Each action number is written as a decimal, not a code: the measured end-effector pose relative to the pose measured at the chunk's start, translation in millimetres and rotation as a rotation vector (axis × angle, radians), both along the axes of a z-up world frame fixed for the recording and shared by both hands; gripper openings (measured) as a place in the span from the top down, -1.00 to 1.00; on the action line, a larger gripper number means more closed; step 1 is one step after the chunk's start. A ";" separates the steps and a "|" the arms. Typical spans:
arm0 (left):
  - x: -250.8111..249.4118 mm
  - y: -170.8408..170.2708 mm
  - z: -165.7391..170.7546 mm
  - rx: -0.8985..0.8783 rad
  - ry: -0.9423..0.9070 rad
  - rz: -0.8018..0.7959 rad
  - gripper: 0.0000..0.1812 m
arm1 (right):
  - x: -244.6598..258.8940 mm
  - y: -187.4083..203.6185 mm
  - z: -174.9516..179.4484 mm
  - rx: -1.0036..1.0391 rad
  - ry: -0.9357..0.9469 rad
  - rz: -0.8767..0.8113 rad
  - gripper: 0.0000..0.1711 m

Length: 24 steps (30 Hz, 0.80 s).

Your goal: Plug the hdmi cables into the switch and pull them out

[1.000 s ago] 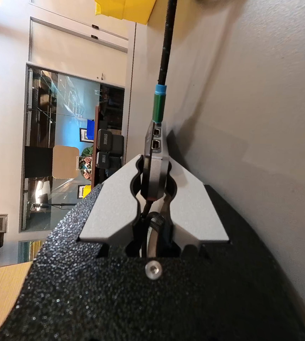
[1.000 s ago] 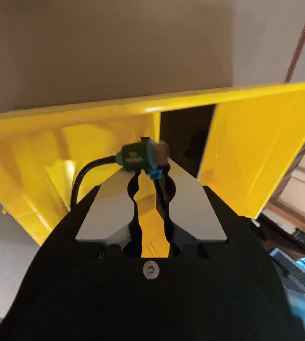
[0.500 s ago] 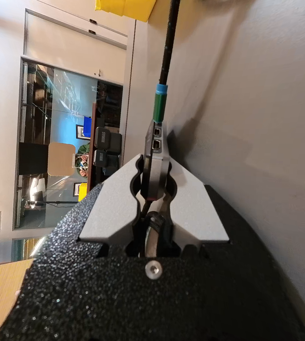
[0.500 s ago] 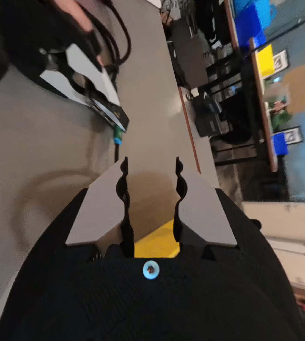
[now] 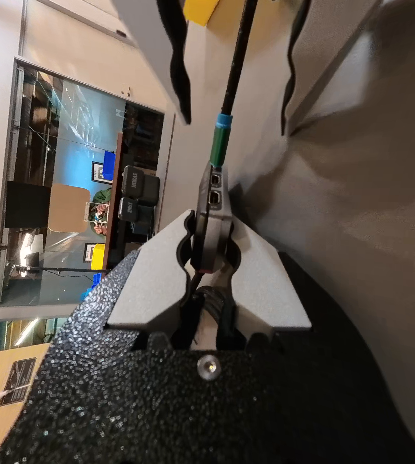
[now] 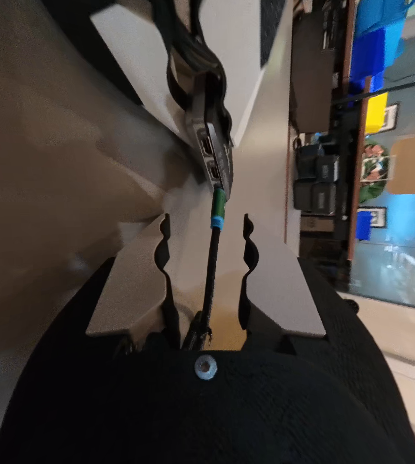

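Note:
My left gripper is shut on the thin grey HDMI switch and holds it on edge beside the grey table top. A green plug with a blue collar sits in the switch's far port. Its black braided cable runs away from me. Two ports beside it are empty. My right gripper is open and empty. Its fingers stand on either side of the cable, just short of the green plug and the switch. It also shows at the top of the left wrist view.
A yellow bin stands at the far end of the table. Black cases are stacked on a shelf beyond the table edge. A glass wall stands behind them. A wooden surface lies at the lower left. My right fingertips sit around 5 centimeters from my left ones.
My right gripper held a second green plug over the yellow bin, let it go, swung round, and now straddles the plugged cable. My left gripper has kept its hold on the switch.

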State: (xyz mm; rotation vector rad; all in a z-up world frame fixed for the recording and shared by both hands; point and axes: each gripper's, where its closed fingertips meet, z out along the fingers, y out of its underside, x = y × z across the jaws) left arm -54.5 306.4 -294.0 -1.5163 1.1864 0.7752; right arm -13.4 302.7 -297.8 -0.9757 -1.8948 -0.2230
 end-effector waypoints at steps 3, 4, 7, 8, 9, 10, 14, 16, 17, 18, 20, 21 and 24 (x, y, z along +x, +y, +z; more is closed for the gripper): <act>2.3 -2.1 0.1 -0.002 -0.009 -0.013 0.77 | 1.8 10.0 -1.8 0.015 0.013 -0.006 0.36; 2.8 -0.6 0.6 -0.004 -0.016 -0.014 0.77 | 2.5 14.1 -2.7 0.055 -0.004 -0.005 0.39; 3.6 -3.2 1.8 -0.004 -0.039 -0.030 0.77 | -1.3 16.4 -6.7 0.086 -0.013 0.017 0.50; 3.8 -4.4 2.6 0.000 -0.044 -0.035 0.77 | -3.2 17.5 -7.2 0.094 -0.008 0.016 0.52; 4.9 -5.0 3.5 0.007 -0.047 -0.044 0.77 | -5.3 18.4 -7.6 0.107 -0.006 0.018 0.55; 6.4 -5.9 5.2 0.017 -0.048 -0.057 0.77 | -8.1 19.7 -8.1 0.123 -0.004 0.019 0.57; 17.8 -7.6 8.7 0.039 -0.037 -0.130 0.77 | -10.1 34.4 -3.7 0.321 -0.003 -0.017 0.91; 22.7 -9.5 10.6 0.067 -0.024 -0.170 0.76 | -9.1 33.3 -1.9 0.360 0.004 -0.002 0.91; 24.2 -9.9 13.5 0.095 -0.016 -0.187 0.74 | -8.5 31.9 -1.3 0.335 0.027 0.002 0.91; 25.5 -10.6 18.5 0.135 -0.012 -0.200 0.68 | -7.9 30.5 0.6 0.310 0.058 0.009 0.91; 23.2 -9.1 23.6 0.170 -0.006 -0.188 0.50 | -6.9 26.9 3.4 0.272 0.104 0.030 0.92; 20.0 -6.9 22.4 0.164 0.000 -0.167 0.38 | -6.4 24.6 2.8 0.259 0.117 0.044 0.92; 16.7 -5.3 15.3 0.138 0.044 -0.156 0.23 | -5.2 17.0 -0.4 0.251 0.131 0.089 0.92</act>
